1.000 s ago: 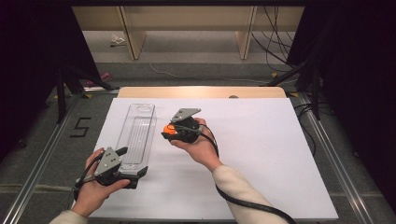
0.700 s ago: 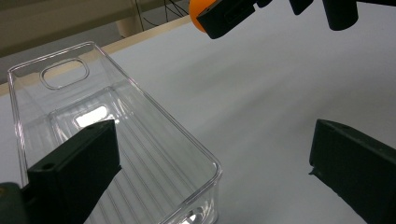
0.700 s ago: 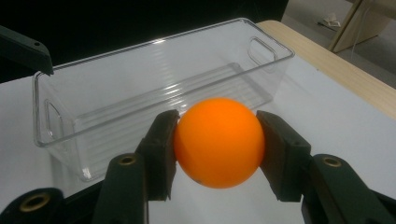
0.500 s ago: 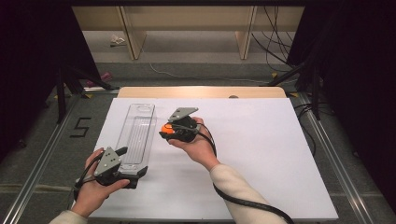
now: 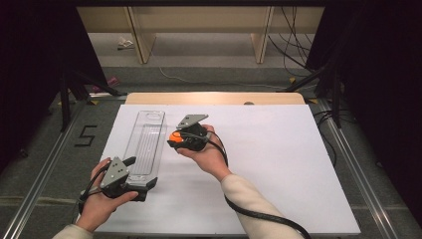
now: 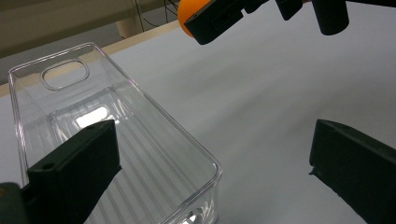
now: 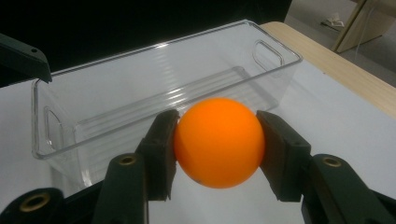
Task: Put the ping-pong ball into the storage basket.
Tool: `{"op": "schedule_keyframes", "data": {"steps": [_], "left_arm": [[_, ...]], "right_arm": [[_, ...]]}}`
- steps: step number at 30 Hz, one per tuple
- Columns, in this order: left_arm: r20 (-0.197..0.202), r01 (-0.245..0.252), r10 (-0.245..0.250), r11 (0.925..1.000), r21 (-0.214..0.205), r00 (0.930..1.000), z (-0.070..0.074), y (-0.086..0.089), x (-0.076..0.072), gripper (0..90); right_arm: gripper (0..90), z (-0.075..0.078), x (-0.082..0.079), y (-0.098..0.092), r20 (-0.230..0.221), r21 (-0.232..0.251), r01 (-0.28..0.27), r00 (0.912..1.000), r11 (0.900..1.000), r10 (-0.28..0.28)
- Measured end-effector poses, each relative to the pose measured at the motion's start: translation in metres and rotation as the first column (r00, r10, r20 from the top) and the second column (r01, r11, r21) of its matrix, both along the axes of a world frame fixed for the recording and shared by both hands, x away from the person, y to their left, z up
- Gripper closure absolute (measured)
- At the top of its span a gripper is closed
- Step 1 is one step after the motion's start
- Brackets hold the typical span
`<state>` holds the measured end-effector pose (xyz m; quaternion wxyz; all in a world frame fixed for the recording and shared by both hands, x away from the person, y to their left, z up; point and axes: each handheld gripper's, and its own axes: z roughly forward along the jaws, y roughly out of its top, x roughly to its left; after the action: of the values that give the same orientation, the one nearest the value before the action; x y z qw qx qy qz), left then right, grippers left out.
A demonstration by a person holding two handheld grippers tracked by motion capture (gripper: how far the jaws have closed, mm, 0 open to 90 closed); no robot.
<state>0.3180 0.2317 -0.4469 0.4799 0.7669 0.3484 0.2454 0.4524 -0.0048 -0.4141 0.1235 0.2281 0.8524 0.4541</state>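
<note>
**Ball in my right gripper beside the clear bin**

The white table [image 5: 278, 164] is the biggest thing in front of me, and most of it lies bare: a wide stretch runs from my right hand out to the right edge and down to the near edge, with nothing standing on it. A strip of pale wood [image 5: 214, 98] borders its far edge.

The clear bin [image 5: 146, 147] lies lengthwise on the left part of the table, its long sides running away from me, an oval handle cutout in its far end wall. Its right long rim faces the open room in the middle of the table; its left rim sits near the table's left edge.

My left gripper [image 5: 133, 174] is at the bin's near end. From its own camera the jaws stand wide apart, one over the inside of the bin and the other out over the bare table, with the bin's near right corner between them. The pads press on nothing.

My right gripper [image 5: 171, 140] hovers just to the right of the bin's right rim, about halfway along it. It is clenched on the orange ball [image 7: 218, 141], one pad on each side. The ball is outside the bin, close to the rim.
</note>
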Motion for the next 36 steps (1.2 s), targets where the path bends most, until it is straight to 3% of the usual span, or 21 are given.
{"op": "schedule_keyframes", "data": {"steps": [36], "left_arm": [[0.0,-0.005,0.005,1.0,0.0,1.0,0.0,0.0,0.0,1.1]], "right_arm": [[51.4,0.003,0.006,0.012,0.003,0.013,-0.002,1.0,0.9999,0.002]]}}
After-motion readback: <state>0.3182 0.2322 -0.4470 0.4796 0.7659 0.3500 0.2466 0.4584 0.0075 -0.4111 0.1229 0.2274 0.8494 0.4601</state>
